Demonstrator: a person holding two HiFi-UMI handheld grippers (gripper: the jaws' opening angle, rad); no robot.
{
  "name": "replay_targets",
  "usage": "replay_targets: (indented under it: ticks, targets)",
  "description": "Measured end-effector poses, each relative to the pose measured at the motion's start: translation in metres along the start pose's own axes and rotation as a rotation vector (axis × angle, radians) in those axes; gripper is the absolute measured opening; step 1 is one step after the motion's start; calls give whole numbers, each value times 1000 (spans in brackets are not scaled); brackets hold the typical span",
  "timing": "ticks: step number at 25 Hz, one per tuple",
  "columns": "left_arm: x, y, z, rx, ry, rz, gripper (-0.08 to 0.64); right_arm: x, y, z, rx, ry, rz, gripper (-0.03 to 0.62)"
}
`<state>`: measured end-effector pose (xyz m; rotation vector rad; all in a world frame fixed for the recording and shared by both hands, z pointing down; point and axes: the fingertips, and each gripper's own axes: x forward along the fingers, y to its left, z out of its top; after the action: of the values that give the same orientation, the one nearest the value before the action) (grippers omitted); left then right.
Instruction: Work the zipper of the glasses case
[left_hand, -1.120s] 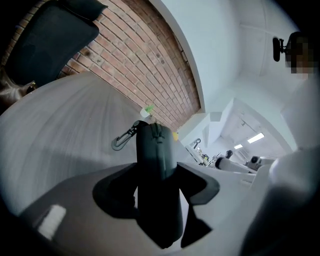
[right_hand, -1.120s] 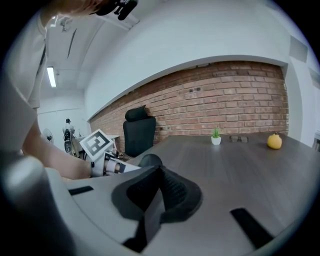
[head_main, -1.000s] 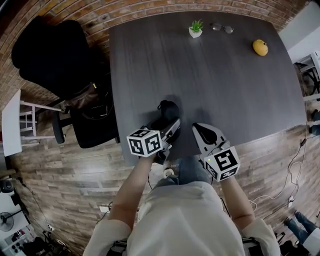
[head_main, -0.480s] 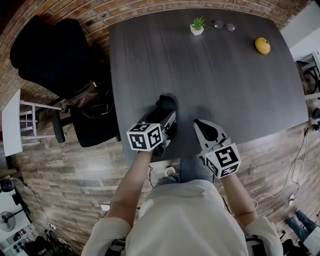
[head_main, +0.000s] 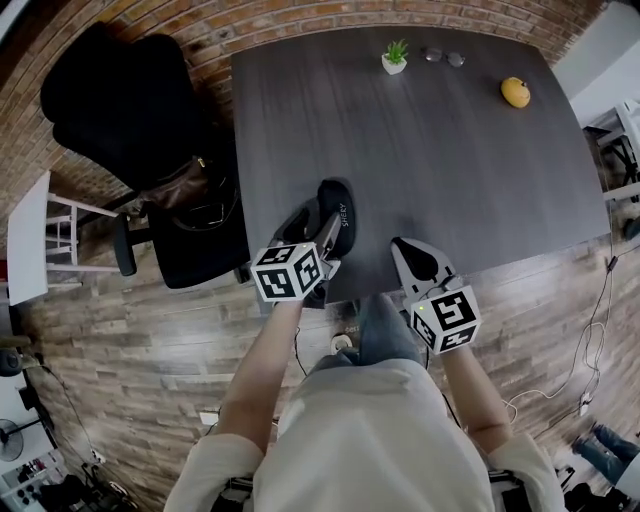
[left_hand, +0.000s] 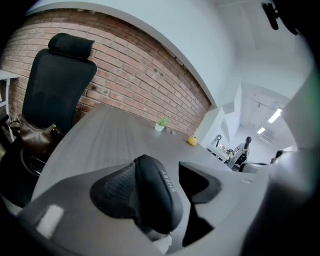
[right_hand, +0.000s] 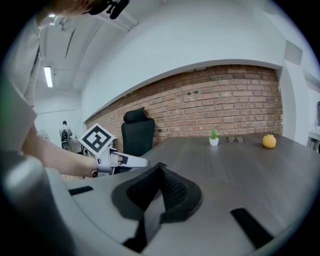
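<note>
The glasses case (head_main: 336, 214) stands at the table's (head_main: 450, 150) near edge between the left gripper's (left_hand: 157, 177) jaws, which have just been opening and are not pressing on it. The case should be clamped firmly before the closed, empty right gripper (head_main: 408, 255) is brought to the zipper.

Black oval glasses case (head_main: 336, 207), white lettering along its rim, turned up on edge at the dark table's (head_main: 450, 130) near-left edge.

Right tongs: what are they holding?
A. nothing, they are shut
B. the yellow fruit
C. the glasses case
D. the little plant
A: in the right gripper view the right tongs are pressed together with nothing between them, above the dark table.
</note>
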<state>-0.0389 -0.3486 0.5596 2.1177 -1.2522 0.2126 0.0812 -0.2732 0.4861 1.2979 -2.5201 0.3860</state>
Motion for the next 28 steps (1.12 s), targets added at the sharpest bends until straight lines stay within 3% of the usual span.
replay_targets:
  ticks: [4, 16, 28]
  targets:
    - [-51, -25, 0, 21, -56, -23, 260, -27, 24, 6, -19, -35, -16, 2]
    - [-192, -72, -23, 111, -178, -31, 119, -106, 104, 13, -53, -149, -50, 2]
    - [-274, -89, -65, 150, -195, -20, 31, -158, 154, -2, -103, -192, -37, 2]
